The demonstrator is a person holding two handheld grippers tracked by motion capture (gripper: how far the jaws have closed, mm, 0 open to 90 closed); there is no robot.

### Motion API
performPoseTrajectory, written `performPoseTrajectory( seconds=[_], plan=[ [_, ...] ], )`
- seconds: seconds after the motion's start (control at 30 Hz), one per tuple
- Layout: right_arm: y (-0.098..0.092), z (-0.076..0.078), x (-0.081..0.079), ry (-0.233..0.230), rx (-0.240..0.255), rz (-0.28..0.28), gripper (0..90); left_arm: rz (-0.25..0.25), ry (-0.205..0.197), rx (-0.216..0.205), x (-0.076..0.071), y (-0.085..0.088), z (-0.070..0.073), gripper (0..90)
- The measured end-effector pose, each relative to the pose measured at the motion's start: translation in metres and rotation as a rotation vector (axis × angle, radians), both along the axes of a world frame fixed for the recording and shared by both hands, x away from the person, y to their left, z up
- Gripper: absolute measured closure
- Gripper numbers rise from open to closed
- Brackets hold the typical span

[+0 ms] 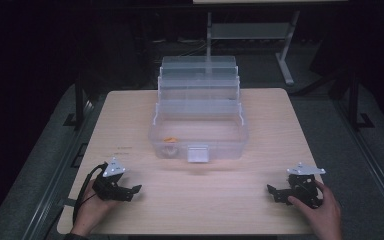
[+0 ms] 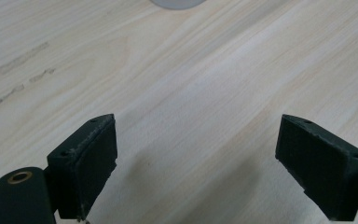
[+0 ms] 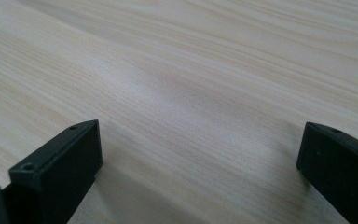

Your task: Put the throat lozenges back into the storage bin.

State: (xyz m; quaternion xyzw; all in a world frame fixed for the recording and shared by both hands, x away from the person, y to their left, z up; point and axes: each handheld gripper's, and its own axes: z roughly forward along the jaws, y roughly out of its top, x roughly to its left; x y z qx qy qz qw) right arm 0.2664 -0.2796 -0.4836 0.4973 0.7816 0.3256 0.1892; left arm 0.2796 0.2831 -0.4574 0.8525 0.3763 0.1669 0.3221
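Note:
A clear plastic organiser box (image 1: pixel 199 120) with stepped tiers folded back stands open at the middle of the light wooden table (image 1: pixel 200 200). A small orange piece (image 1: pixel 169 139) lies in its bottom tray at the front left, and a white latch (image 1: pixel 197 154) hangs on its front wall. My left gripper (image 1: pixel 132 192) rests low at the table's front left, held in a hand, jaws wide apart over bare wood (image 2: pixel 196 140). My right gripper (image 1: pixel 274 192) sits at the front right in the other hand, also open with nothing between its jaws (image 3: pixel 198 154).
Behind the table stands a pale metal frame (image 1: pixel 250 35) on a dark floor. Dark frame legs (image 1: pixel 77 107) flank the table at both sides. Faint pencil-like marks (image 2: pixel 18 74) lie on the wood ahead of the left gripper.

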Motion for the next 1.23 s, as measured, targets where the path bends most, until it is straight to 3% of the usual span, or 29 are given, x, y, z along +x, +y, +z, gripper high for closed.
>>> performPoseTrajectory(
  seconds=[0.43, 0.67, 1.23],
  plan=[
    [0.000, 0.000, 0.000, 0.000, 0.000, 0.000, 0.0, 0.015, -0.009, -0.011, -0.010, 0.010, -0.012, 11.9],
    [0.000, 0.000, 0.000, 0.000, 0.000, 0.000, 0.0, 0.023, -0.028, -0.065, -0.014, 0.017, -0.017, 11.1],
    [0.000, 0.000, 0.000, 0.001, 0.000, 0.000, 0.0, 0.023, -0.026, -0.066, -0.015, 0.018, -0.017, 11.1]
  ],
)
